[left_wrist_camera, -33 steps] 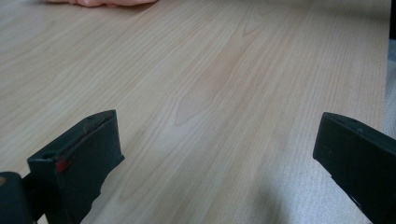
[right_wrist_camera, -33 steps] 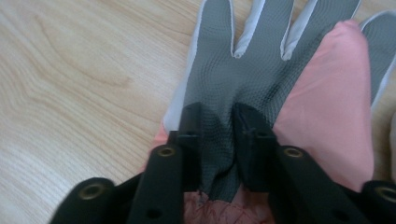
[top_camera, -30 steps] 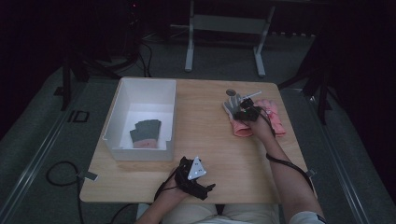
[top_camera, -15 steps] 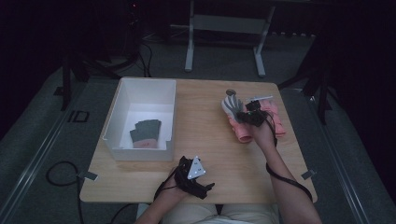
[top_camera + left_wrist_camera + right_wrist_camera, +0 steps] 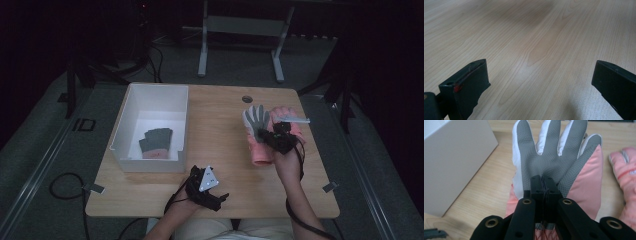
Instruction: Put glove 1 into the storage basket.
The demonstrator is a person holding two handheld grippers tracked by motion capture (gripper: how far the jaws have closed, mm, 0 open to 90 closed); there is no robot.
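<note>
In the high view we see the wooden surface (image 5: 220,135) in the middle of the frame, with a white box (image 5: 131,120) on its left half. Inside the box, toward its lower part, lies a grey glove (image 5: 155,140), fingers pointing to the top of the frame.

Right of centre, our right tongs (image 5: 267,136) are pressed together on a pink glove with a grey palm (image 5: 257,130). In the right gripper view the two black jaws of the right tongs (image 5: 543,185) meet with no gap, pinching the grey textured palm of that glove (image 5: 549,157) just below the base of the fingers. The glove's fingers fan out toward the top of the frame, and its pink cuff runs down under the jaws. Whether it is off the surface we cannot tell. A second pink glove (image 5: 626,182) lies just beside it at the right edge of that frame, and a corner of the white box (image 5: 454,162) sits at the upper left.

Our left tongs (image 5: 220,200) rest near the lower edge of the surface, below the box and well apart from the gloves. In the left gripper view their jaws stand wide apart, one at the lower left and one at the lower right, with nothing between them but bare wood (image 5: 536,50).
</note>
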